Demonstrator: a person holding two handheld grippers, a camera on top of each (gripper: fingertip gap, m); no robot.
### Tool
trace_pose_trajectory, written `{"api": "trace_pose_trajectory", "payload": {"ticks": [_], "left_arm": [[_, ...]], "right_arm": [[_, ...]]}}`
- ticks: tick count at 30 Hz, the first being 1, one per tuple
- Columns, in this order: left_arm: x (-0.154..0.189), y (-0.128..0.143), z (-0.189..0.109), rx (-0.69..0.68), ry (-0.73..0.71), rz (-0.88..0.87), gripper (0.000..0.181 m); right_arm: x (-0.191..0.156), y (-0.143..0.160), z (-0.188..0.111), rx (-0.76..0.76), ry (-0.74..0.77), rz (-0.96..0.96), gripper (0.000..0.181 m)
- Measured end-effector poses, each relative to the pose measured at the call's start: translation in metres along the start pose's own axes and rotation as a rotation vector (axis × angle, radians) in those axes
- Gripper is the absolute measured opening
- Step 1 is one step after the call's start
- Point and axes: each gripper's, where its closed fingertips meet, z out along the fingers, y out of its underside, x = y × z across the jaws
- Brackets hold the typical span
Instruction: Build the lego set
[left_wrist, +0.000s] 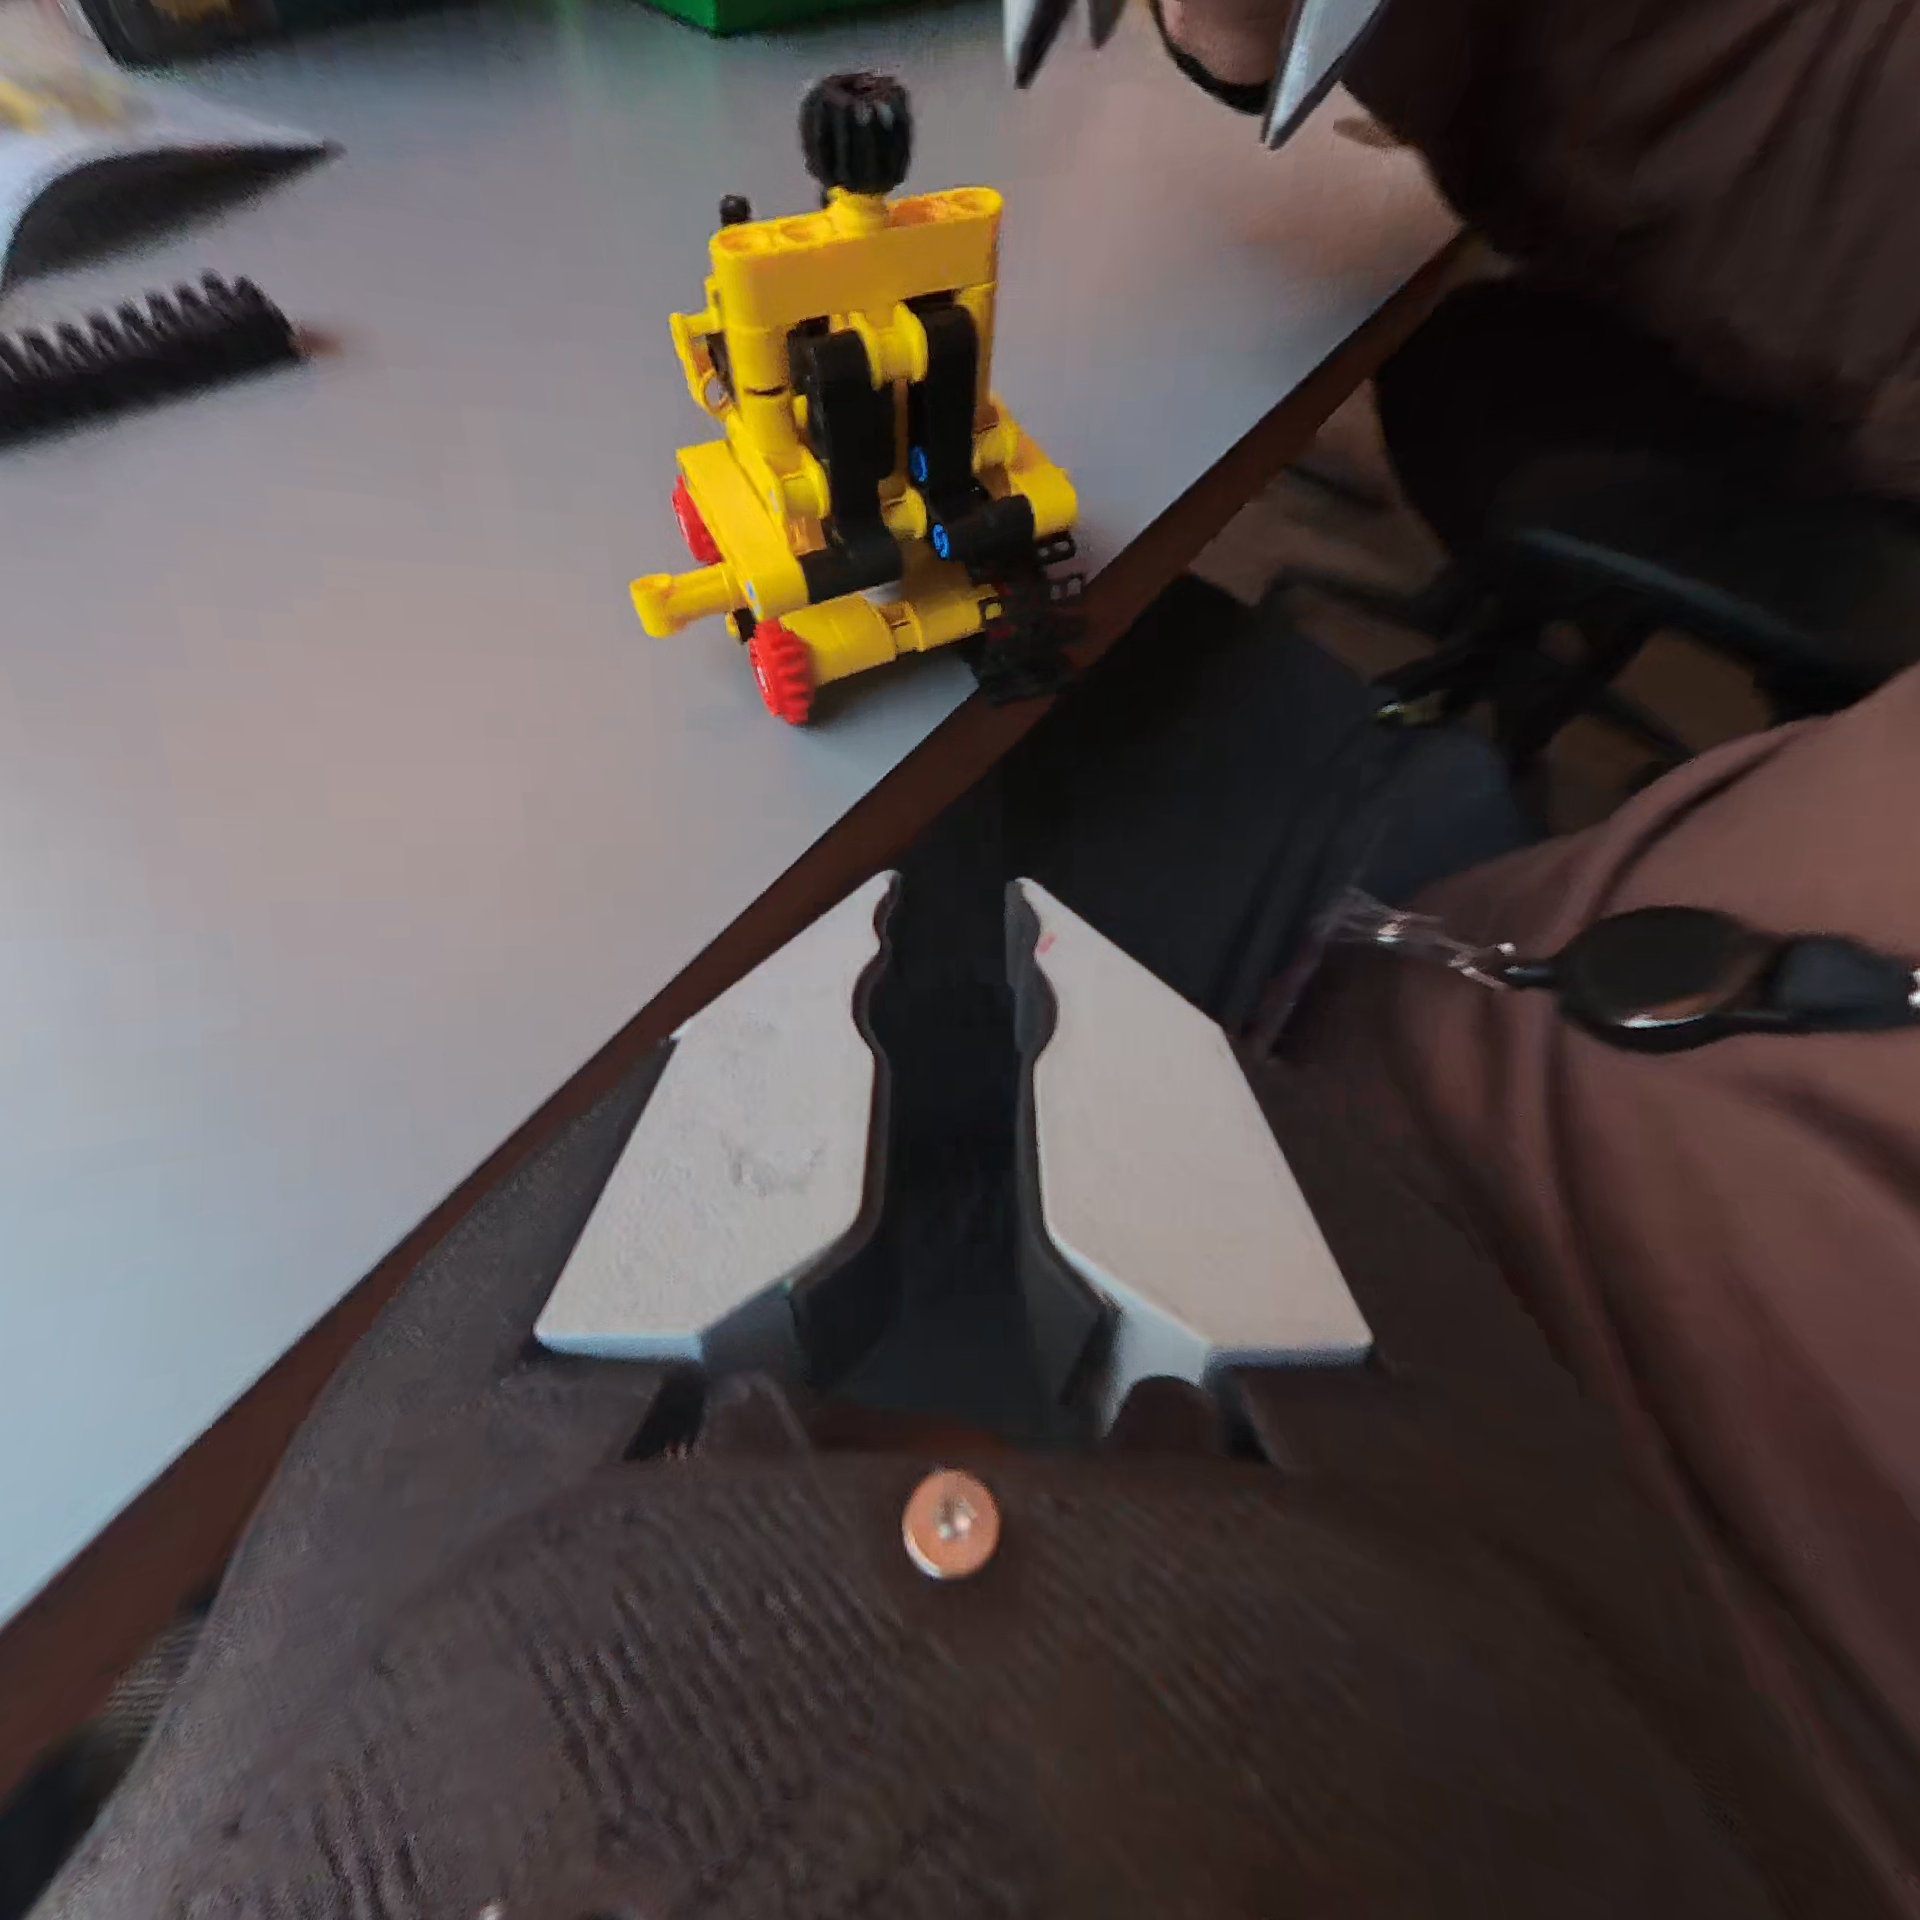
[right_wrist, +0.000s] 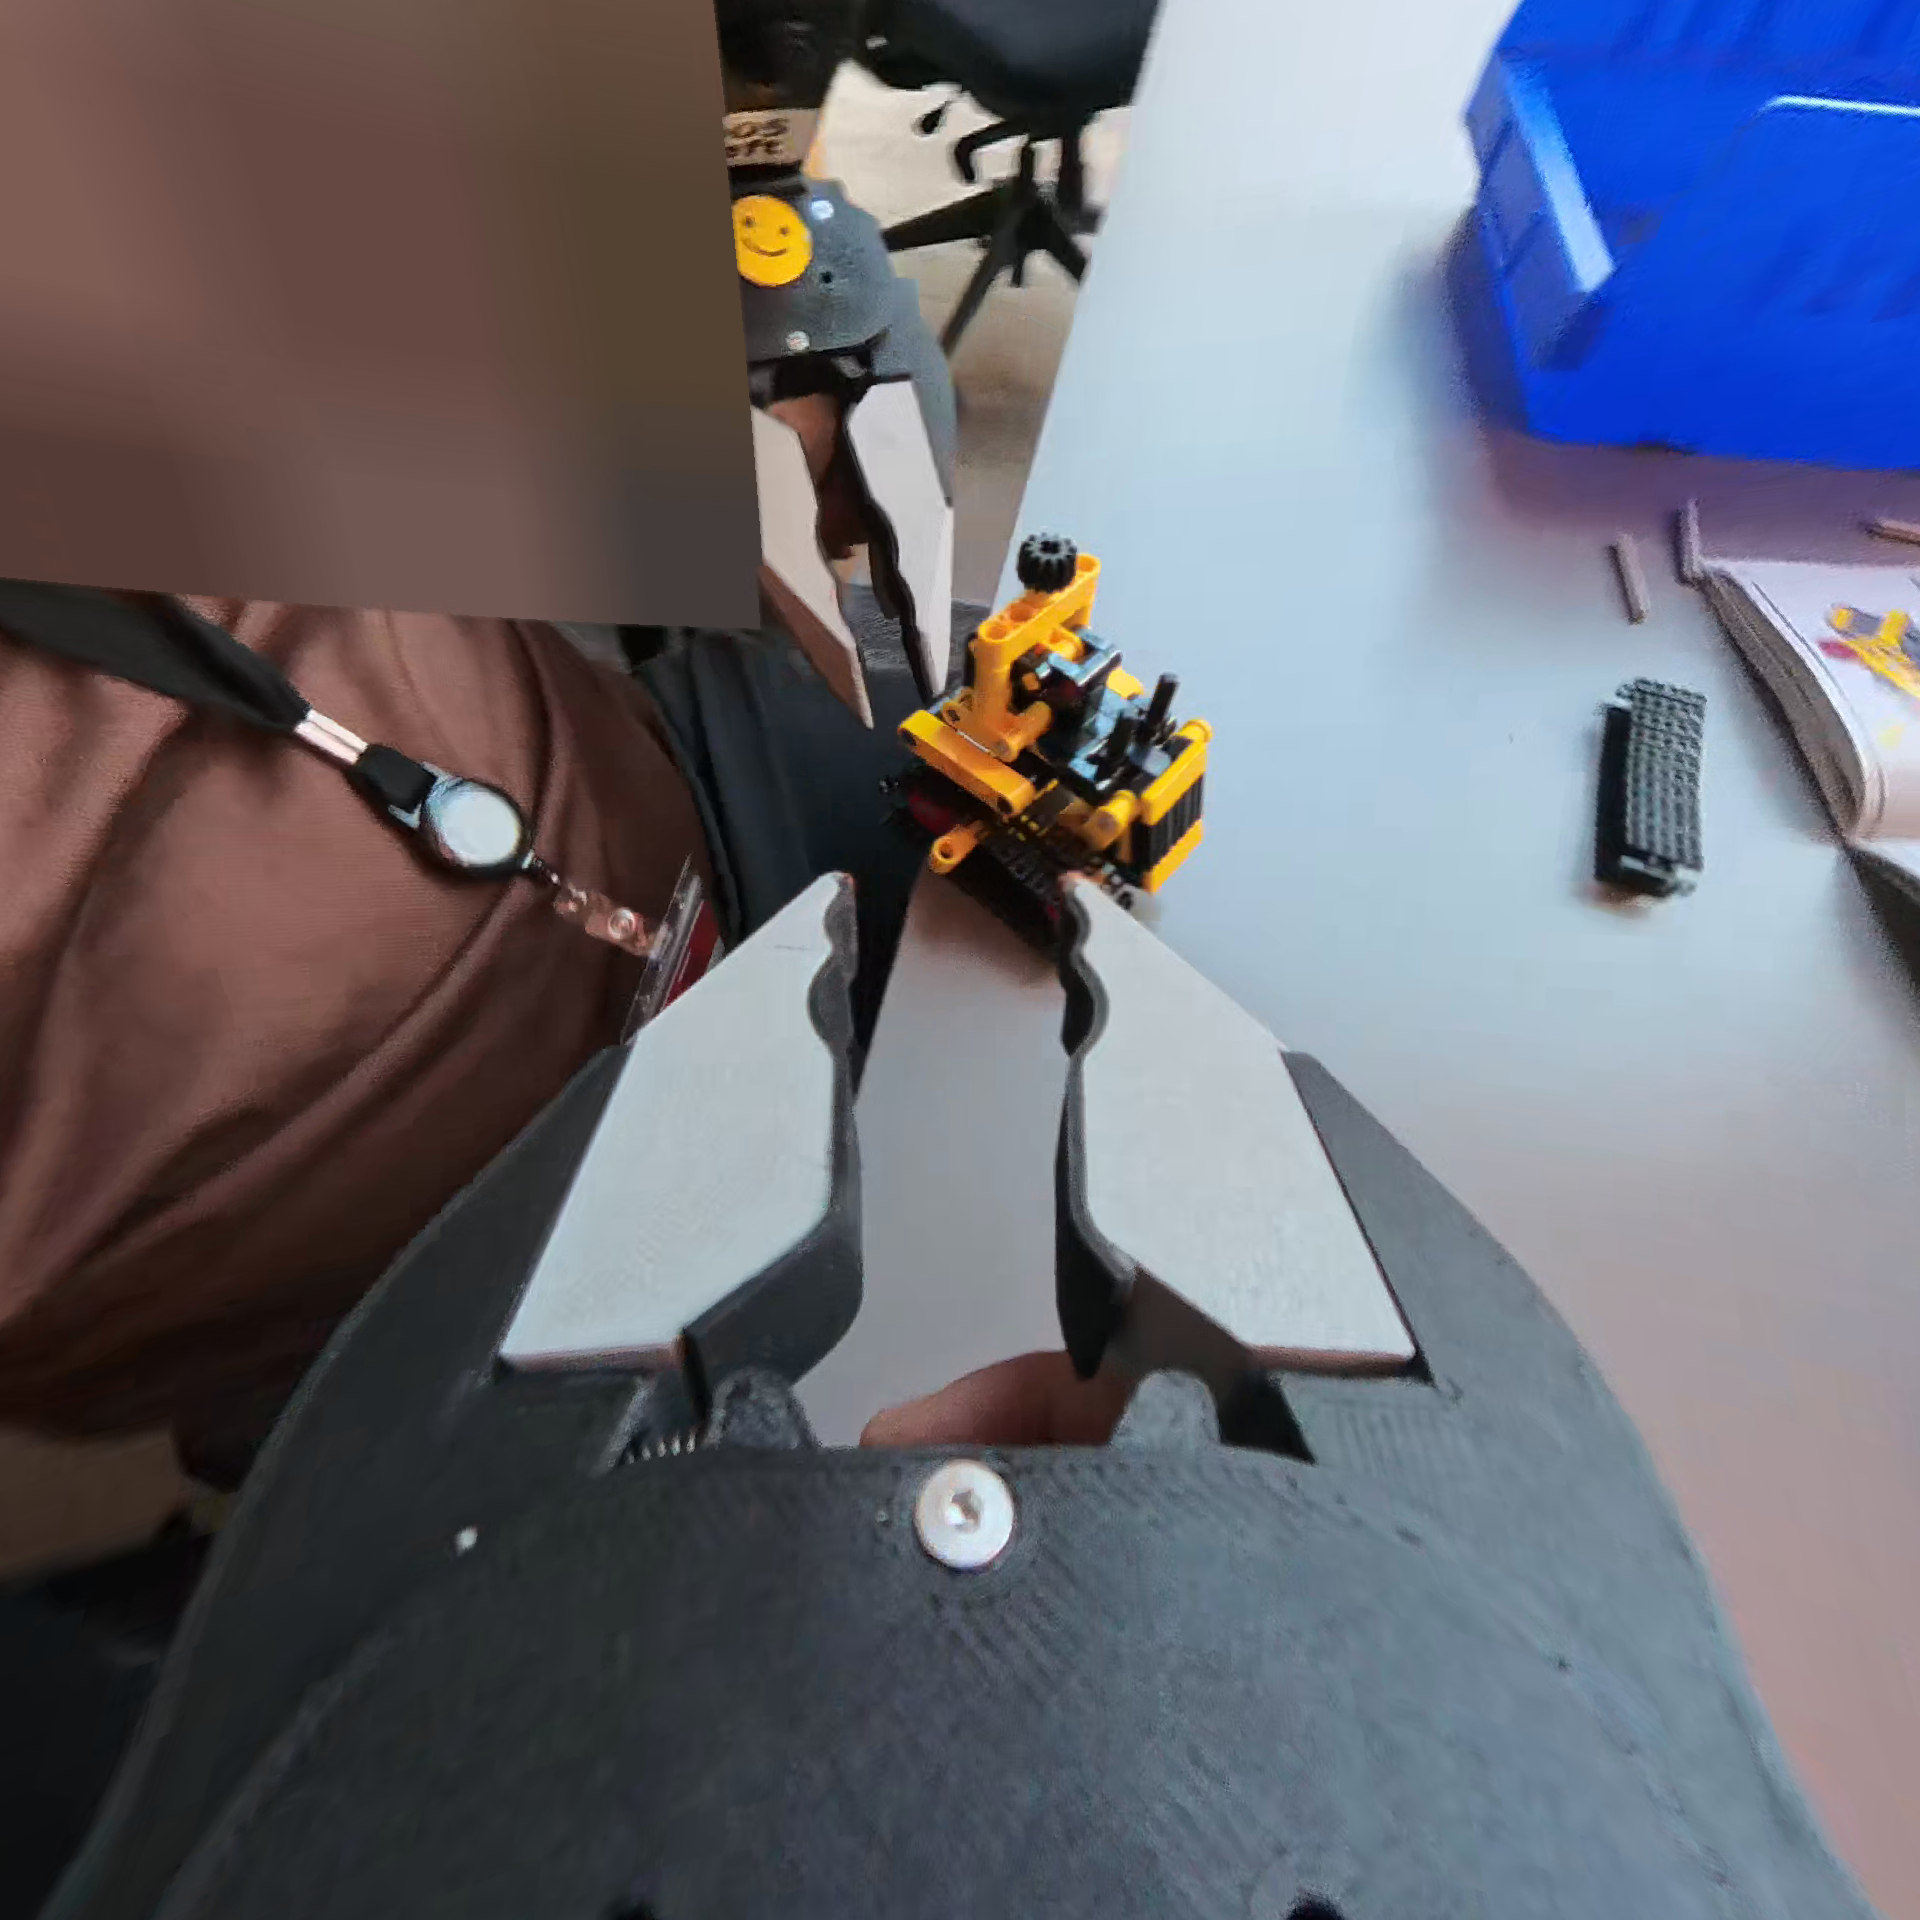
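Note:
A yellow and black Lego vehicle (left_wrist: 862, 447) with red wheels and a black gear on top stands at the very edge of the grey table (left_wrist: 364, 727). A black track (left_wrist: 1029, 634) hangs off its side over the edge. My left gripper (left_wrist: 958, 885) is off the table, by the person's lap. Its jaws stand a narrow gap apart with nothing seen between them. It also shows in the right wrist view (right_wrist: 904, 701). My right gripper (right_wrist: 956, 888) is open and empty, its right fingertip close to the vehicle (right_wrist: 1060, 748). It shows at the top of the left wrist view (left_wrist: 1153, 73).
A loose black track strip (right_wrist: 1652, 790) and an open instruction booklet (right_wrist: 1829, 686) lie on the table; both also show in the left wrist view, the strip (left_wrist: 135, 353) and the booklet (left_wrist: 104, 166). A blue bin (right_wrist: 1714, 229) stands at the back. Small brown rods (right_wrist: 1631, 582) lie nearby. A person in a brown shirt (right_wrist: 260, 987) sits at the edge. Tip to tip, the grippers are about 12 cm apart.

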Motion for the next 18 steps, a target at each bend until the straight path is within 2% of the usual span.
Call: {"api": "trace_pose_trajectory", "payload": {"ticks": [5,7,10,13,18], "left_arm": [[0.005,-0.002,0.003,0.034,-0.048,0.266,0.015],[0.004,-0.005,0.001,0.064,-0.071,0.377,0.015],[0.0,-0.012,0.0,0.129,-0.141,0.585,0.014],[-0.002,-0.014,0.005,0.165,-0.205,0.799,0.011],[0.011,-0.019,0.012,0.221,-0.257,1.083,0.011]], "right_arm": [[-0.042,0.006,0.034,0.02,0.164,0.194,0.029],[-0.049,0.007,0.046,0.025,0.261,0.243,0.021],[-0.043,0.005,0.054,0.067,0.456,0.281,0.015],[-0.034,0.0,0.059,0.128,0.577,0.319,0.009],[-0.026,0.009,0.073,0.095,0.649,0.363,0.012]]}}
